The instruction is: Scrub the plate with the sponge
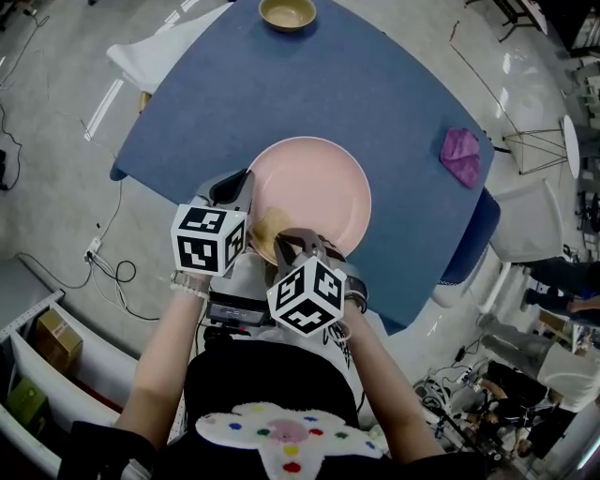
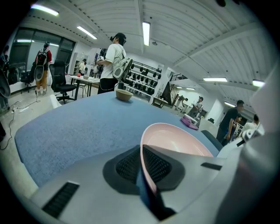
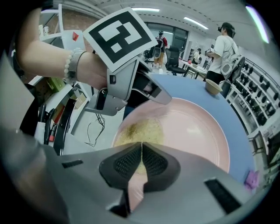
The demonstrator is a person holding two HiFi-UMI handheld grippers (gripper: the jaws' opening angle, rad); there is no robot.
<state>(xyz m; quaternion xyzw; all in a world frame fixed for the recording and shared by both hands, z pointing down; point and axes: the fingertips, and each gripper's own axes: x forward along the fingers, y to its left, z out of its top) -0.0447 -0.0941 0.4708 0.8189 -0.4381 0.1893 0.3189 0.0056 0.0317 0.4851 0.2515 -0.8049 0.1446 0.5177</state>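
A pink plate [image 1: 319, 192] lies on the blue table [image 1: 375, 84] near its front edge. My left gripper [image 1: 239, 190] is shut on the plate's left rim; in the left gripper view the rim [image 2: 146, 168] runs between the closed pads and the plate [image 2: 175, 140] looks tilted. A yellowish sponge [image 1: 266, 231] rests on the plate's near-left part, with my right gripper [image 1: 281, 244] shut on it. The right gripper view has the sponge [image 3: 140, 129] pressed to the plate [image 3: 192, 131] ahead of the gripper [image 3: 142, 159], and the left gripper [image 3: 159, 97] at the rim.
A tan bowl [image 1: 287, 13] stands at the table's far edge and a purple cloth [image 1: 461, 157] lies near its right corner. White chairs stand beside the table at right [image 1: 525, 220] and far left [image 1: 150, 56]. Cables run over the floor at left.
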